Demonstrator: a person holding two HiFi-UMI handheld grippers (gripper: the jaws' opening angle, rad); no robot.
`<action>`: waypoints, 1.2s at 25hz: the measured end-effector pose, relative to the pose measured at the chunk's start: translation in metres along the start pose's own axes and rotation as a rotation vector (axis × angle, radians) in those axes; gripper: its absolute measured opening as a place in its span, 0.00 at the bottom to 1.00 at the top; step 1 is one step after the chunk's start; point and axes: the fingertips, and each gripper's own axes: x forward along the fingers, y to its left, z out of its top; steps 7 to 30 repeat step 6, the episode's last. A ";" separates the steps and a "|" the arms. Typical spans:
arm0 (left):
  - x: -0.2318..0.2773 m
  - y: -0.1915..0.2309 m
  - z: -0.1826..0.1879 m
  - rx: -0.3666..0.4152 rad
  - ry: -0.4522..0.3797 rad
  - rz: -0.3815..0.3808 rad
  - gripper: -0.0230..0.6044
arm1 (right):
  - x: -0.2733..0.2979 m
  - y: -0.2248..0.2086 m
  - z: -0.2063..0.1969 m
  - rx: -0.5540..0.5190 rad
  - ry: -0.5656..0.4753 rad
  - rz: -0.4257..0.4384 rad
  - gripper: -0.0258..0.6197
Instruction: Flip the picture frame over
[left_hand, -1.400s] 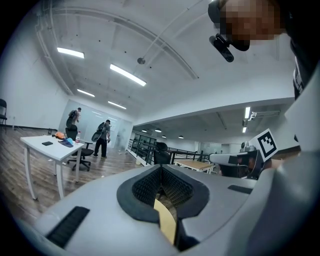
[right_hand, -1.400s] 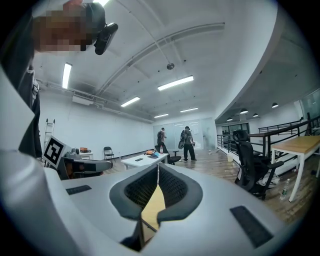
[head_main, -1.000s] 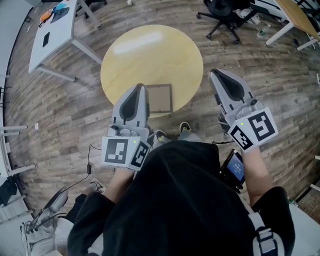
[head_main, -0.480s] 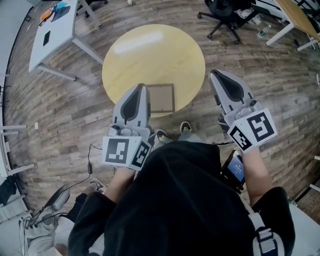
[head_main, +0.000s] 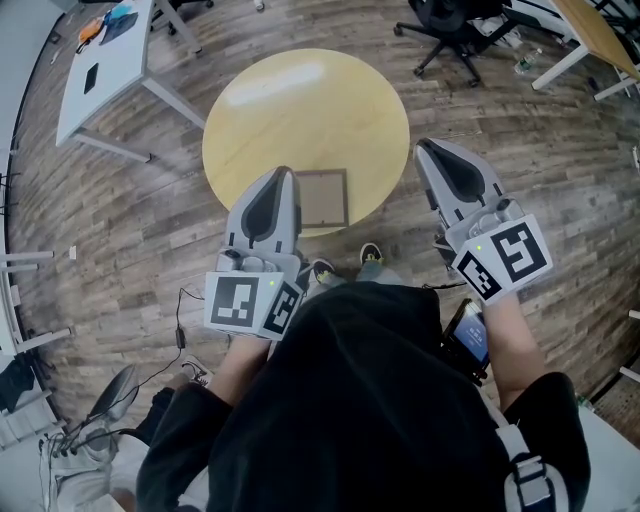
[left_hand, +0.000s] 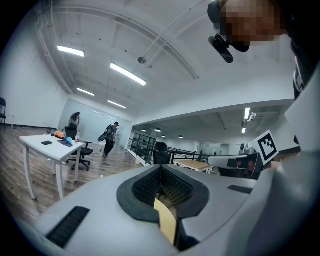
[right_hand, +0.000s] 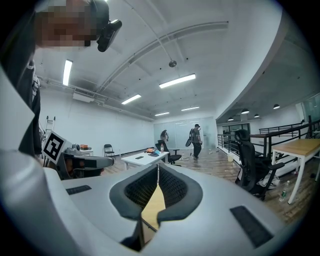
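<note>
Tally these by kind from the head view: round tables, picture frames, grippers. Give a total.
Round table: 1
Picture frame: 1
Grippers: 2, the left gripper and the right gripper
Total: 4

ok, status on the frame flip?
Left gripper shut, empty; right gripper shut, empty. Picture frame flat on round table, untouched. Nothing blocking it.

round wooden table (head_main: 300, 110) on plank floor (head_main: 150, 230), picture frame (head_main: 322, 198) flat near its front edge
</note>
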 end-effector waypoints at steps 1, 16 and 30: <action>0.001 -0.001 -0.001 0.001 0.000 0.001 0.08 | 0.000 -0.001 -0.001 0.001 0.000 0.002 0.08; 0.005 -0.004 -0.006 0.000 0.006 0.007 0.08 | 0.000 -0.005 -0.005 0.000 0.004 0.014 0.08; 0.005 -0.004 -0.006 0.000 0.006 0.007 0.08 | 0.000 -0.005 -0.005 0.000 0.004 0.014 0.08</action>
